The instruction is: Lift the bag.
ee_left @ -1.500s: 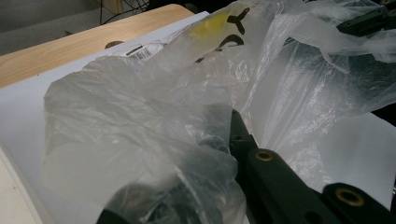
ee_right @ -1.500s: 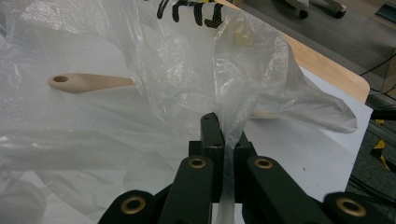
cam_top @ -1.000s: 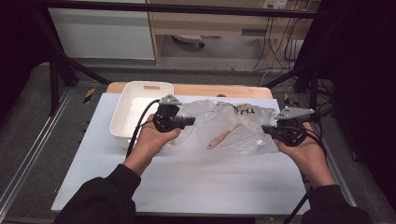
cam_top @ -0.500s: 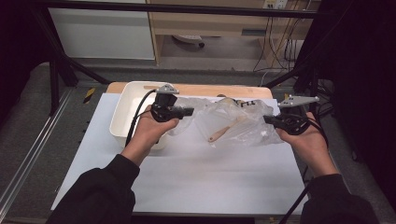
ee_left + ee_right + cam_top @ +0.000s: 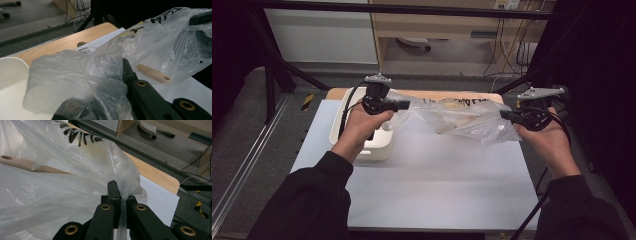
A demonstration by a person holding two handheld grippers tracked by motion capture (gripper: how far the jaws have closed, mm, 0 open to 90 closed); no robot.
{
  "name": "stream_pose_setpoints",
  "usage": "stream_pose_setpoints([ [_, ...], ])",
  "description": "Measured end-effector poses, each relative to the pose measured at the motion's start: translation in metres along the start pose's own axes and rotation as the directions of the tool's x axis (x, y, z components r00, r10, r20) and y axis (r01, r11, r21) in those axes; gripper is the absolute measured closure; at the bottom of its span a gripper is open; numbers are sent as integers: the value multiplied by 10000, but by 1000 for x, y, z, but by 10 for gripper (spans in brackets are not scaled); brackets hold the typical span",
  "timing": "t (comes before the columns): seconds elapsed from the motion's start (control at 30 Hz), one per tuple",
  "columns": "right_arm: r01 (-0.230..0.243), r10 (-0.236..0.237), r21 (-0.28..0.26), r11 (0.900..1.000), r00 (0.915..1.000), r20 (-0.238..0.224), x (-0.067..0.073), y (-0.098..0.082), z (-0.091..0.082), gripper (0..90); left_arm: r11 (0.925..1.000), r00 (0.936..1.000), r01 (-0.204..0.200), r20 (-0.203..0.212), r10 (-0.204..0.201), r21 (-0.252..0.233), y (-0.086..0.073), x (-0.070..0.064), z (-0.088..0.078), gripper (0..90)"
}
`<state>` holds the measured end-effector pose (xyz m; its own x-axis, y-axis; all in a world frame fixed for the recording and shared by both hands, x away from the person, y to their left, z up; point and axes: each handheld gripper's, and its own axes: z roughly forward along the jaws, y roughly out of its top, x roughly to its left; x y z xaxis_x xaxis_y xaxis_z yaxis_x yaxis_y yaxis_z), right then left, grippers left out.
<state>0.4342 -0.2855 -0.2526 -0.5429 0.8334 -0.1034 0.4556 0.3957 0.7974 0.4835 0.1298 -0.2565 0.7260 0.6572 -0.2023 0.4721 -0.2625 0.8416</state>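
With both tongs, left [image 5: 404, 105] and right [image 5: 506, 115], clenched on its ends, the bag [image 5: 457, 117] hung above the desk [image 5: 437, 180], its wooden piece [image 5: 152, 73] yet to be emptied out.

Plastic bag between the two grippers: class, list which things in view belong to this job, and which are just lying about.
In the job:
- plastic bag, gripped at both ends
- wooden handle inside the bag
- left gripper
- right gripper

Lying about:
- white tub
- wooden board
- brush on the floor
- white mat
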Motion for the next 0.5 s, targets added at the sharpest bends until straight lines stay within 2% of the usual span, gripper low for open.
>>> stream_pose_setpoints([
  [0.3,54,-54,-27,10000,9998,186,-7,22,2,900,9997,9992,-111,-382,103,-213,20,6,0,900],
  [0.5,-7,9,-59,10000,9995,328,-15,36,7,900,9994,9989,27,-461,-44,-353,31,11,2,900],
])
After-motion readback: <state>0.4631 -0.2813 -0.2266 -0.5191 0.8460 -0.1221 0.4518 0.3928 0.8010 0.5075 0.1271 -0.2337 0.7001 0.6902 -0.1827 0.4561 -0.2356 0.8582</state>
